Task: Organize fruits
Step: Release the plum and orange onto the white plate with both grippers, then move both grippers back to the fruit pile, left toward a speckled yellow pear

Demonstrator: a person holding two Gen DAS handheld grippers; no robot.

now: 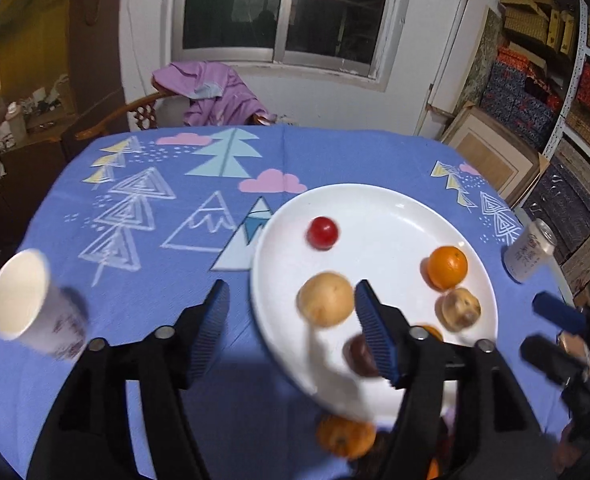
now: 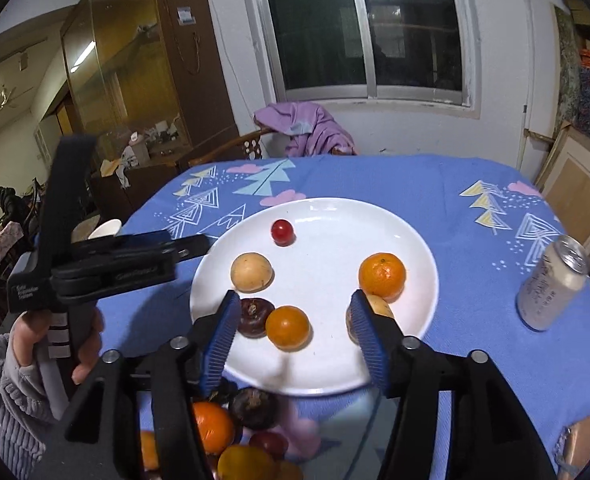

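Left wrist view: the left gripper (image 1: 291, 292) hangs with fingers spread wide and empty above the near-left rim of a white plate (image 1: 383, 208) bearing a red fruit (image 1: 322, 233), a tan fruit (image 1: 326, 299) and an orange (image 1: 447, 267). Right wrist view: the right gripper (image 2: 295, 304), also wide and empty, hovers over a small orange (image 2: 287, 327) on the plate's near side; a can (image 2: 551, 284) stands right of the plate

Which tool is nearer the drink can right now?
Right. The right tool hangs open over the plate's near edge, with the can just off its right side; the left tool sits beyond the plate's left rim.
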